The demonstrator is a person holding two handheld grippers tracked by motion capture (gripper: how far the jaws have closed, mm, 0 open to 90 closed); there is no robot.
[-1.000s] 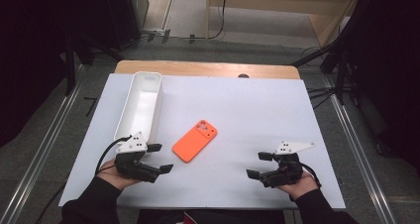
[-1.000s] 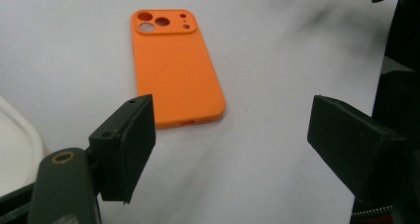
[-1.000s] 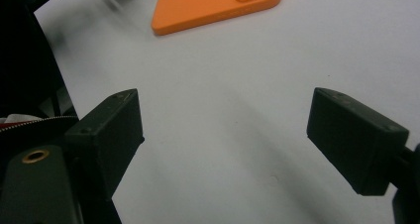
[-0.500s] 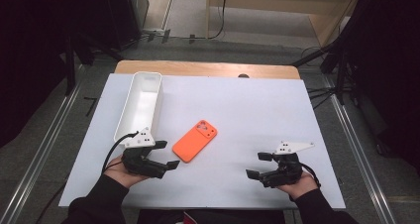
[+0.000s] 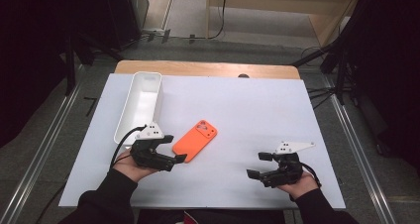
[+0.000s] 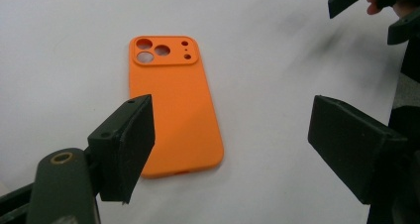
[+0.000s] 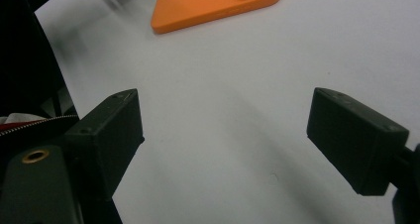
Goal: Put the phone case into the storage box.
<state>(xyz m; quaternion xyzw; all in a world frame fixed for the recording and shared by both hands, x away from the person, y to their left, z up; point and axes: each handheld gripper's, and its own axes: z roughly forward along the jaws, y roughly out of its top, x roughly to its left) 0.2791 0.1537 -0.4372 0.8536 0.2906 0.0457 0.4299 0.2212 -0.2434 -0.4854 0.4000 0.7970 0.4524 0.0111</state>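
An orange phone case [image 5: 194, 140] lies back-up on the white sheet, camera cut-outs toward the far side. My left gripper [image 5: 173, 148] sits just left of the case's near end, jaws open and lying level, with nothing between the pads. In the left gripper view the phone case [image 6: 173, 105] lies ahead, its near left corner behind the left pad [image 6: 131, 144]; the left gripper [image 6: 230, 130] is open. My right gripper [image 5: 257, 165] rests open at the near right, well clear of the case. In the right gripper view, the right gripper [image 7: 223, 120] frames bare sheet, with the phone case [image 7: 213, 6] farther off.
A long white tray [image 5: 130, 105] stands lengthwise at the far left, just beyond my left hand. The white sheet [image 5: 257, 105] covers a wooden table [image 5: 208, 68]. Metal rails run along both sides on the floor.
My left gripper has moved right, closer to the near end of the phone case. The right gripper and the case have stayed put.
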